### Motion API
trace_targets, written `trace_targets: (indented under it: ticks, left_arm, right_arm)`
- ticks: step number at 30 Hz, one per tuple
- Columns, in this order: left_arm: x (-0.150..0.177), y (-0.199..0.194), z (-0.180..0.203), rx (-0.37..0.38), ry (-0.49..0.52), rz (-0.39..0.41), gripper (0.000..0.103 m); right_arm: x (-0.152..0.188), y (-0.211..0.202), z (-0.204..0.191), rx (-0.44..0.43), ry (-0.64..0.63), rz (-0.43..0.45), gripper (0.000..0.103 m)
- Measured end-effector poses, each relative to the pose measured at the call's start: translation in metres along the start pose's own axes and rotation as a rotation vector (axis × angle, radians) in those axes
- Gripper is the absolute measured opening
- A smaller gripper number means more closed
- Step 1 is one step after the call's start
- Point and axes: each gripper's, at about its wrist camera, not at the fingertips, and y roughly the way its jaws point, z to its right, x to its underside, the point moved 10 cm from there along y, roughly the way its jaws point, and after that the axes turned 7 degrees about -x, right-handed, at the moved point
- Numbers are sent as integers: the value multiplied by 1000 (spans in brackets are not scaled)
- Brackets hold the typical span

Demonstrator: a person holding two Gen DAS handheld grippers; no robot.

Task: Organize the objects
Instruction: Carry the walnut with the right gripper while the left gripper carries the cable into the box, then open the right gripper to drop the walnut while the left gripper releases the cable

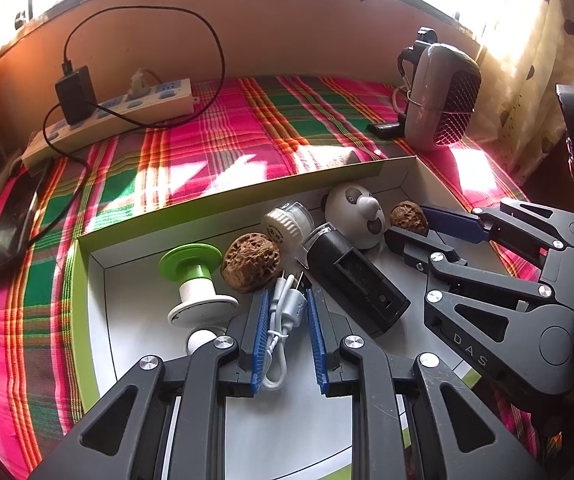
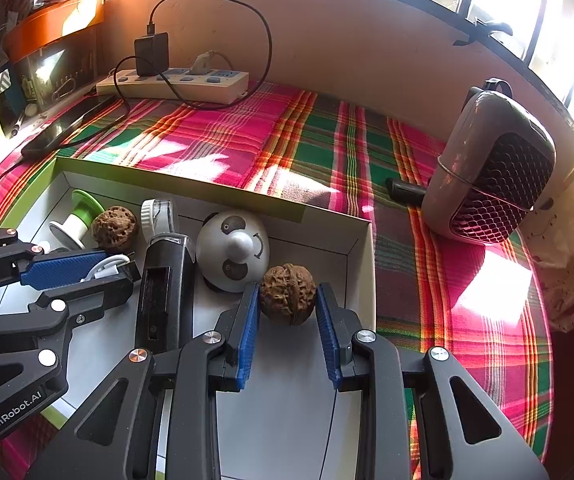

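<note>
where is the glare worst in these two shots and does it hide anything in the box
Left wrist view: the windows along the top blow out white, and sun patches wash out the pink and green plaid cloth. Right wrist view: window glare at upper right, plus a bright patch on the cloth below the grey mesh-fronted speaker. The white cardboard box stays shaded and readable; fisheye bends its edges.

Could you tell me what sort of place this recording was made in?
Probably a home, at a table under a sunlit window: a plaid cloth covers it, a power strip with a charger sits against the wall, and a shallow box holds household odds and ends such as walnuts.
</note>
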Motion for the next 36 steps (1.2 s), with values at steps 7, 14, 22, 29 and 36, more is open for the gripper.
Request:
trace_targets:
  ticks: [7,14,22,29,36]
  left_arm:
    - [1,0,1,-8,7,2,18]
    - [1,0,1,-11,11,2,19]
    - [2,-1,0,-12,21,5,21]
    - [4,-6,-3,-33,13,12,22]
    - [4,-18,-6,-40,5,38,22]
  right_arm:
    - [0,0,-1,7,-5,0,30]
    - [0,0,-1,6,-4,0,30]
    - [-1,-4,0,6,7,14,30]
    - [0,-12,-3,-9,16,30,37]
    - [2,-19,-5,-12,26,42,37]
